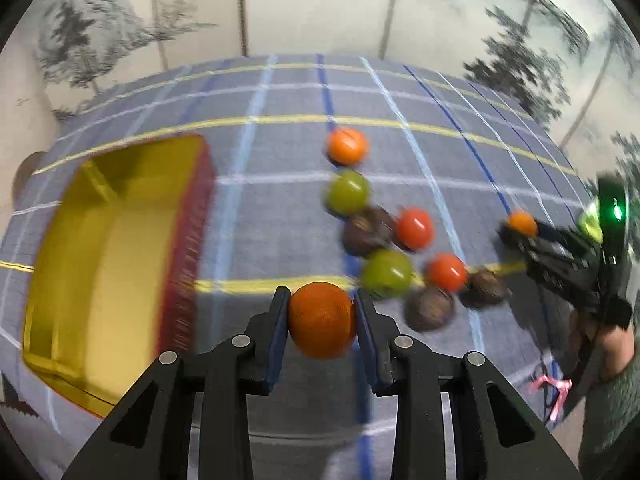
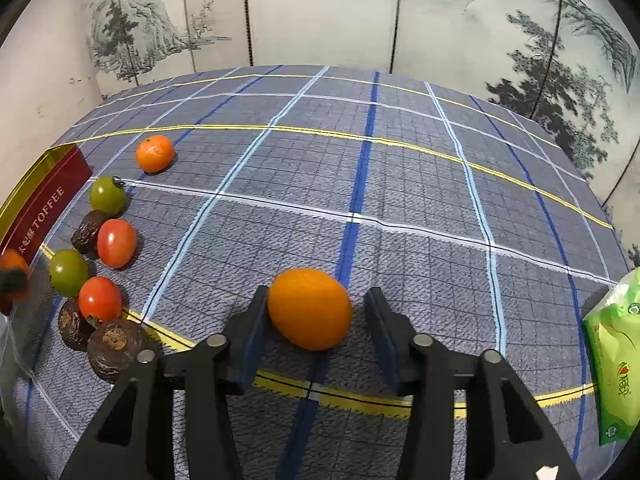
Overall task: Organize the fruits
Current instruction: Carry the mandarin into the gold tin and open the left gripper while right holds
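Standing open beside the scattered fruits (image 1: 386, 236), the gold-lined toffee box (image 1: 120, 248).

Left gripper (image 1: 321, 314) fingers clamped, angled downward; right gripper (image 2: 316, 314) fingers parted.

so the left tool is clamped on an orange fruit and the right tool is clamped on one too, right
Only half right. The left tool is clamped on an orange fruit, but the right tool stands open around its orange fruit, one pad clear of it, as the right wrist view shows.

Left gripper (image 1: 321, 320) fingers (image 1: 278, 320) clamp a dark orange (image 1: 321, 320) beside the gold tin (image 1: 120, 264).
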